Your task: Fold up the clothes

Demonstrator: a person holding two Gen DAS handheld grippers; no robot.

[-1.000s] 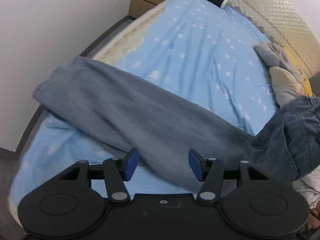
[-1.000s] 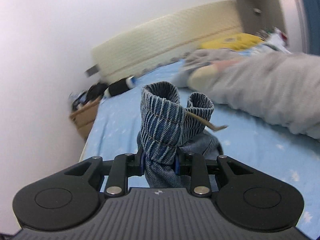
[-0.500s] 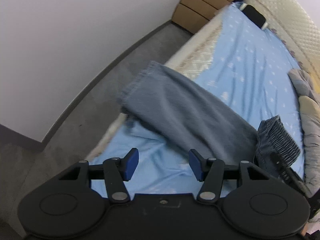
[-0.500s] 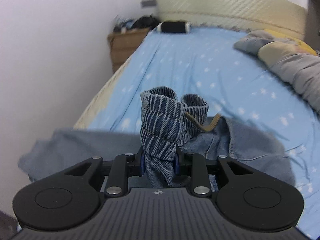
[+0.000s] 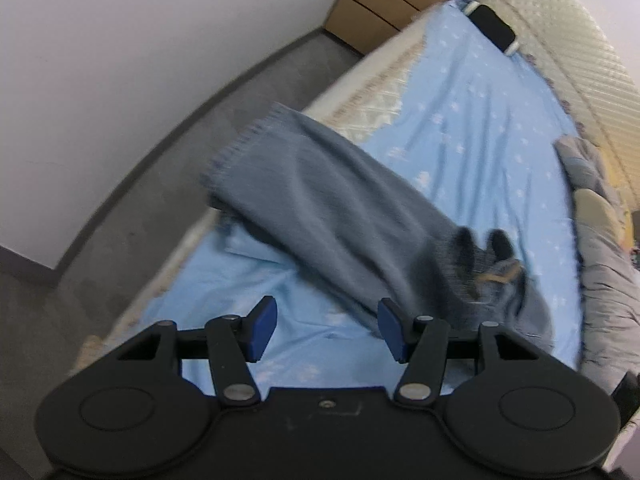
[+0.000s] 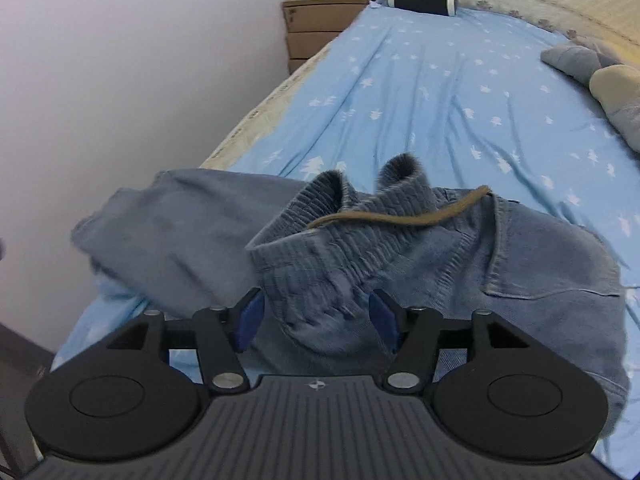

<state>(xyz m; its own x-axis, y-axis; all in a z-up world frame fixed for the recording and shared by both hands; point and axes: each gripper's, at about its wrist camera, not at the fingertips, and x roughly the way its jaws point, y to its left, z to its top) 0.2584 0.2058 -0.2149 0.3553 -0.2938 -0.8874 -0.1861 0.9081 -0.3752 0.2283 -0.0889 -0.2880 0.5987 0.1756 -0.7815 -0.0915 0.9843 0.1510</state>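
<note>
Left wrist view: left gripper (image 5: 326, 330) fingers spread, nothing between them, over the blue sheet (image 5: 480, 128). Jeans (image 5: 332, 216) lie across the bed, leg hem hanging past the mattress edge, waistband bunched at right. Cardboard drawers (image 5: 384, 4) stand by the wall; contents not visible.

Right wrist view: right gripper (image 6: 316, 316) jaws have just been opening; waistband (image 6: 340, 248) sits loose between the fingers, released. Brown drawstring (image 6: 400, 218) lies on top. Black roll (image 6: 420, 0) at the headboard.
</note>
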